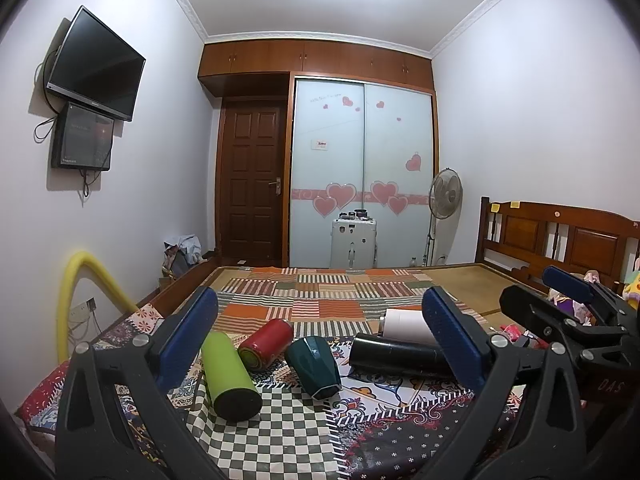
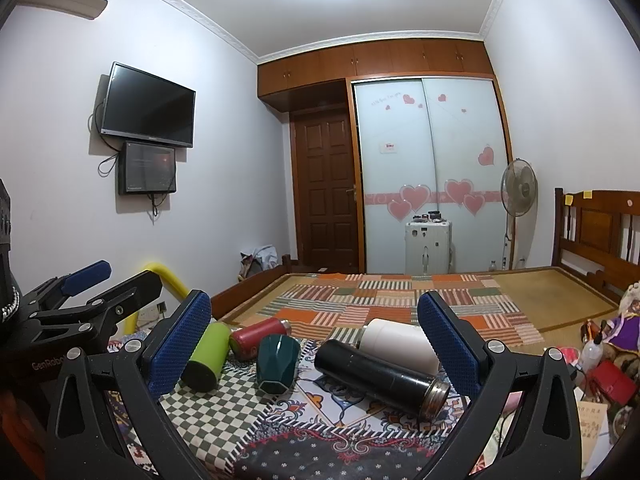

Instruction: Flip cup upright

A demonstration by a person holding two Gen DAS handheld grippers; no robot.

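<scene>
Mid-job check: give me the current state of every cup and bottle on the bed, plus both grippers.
green bottle: on its side.
red bottle: on its side.
dark green cup: tipped over, not upright.
black flask: on its side, metal end toward the right gripper's camera.
white bottle: on its side behind the black flask.
left gripper: open, empty.
right gripper: open, empty.

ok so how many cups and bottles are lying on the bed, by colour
green bottle: 1
red bottle: 1
dark teal cup: 1
black bottle: 1
white bottle: 1
total: 5, all on their sides
</scene>
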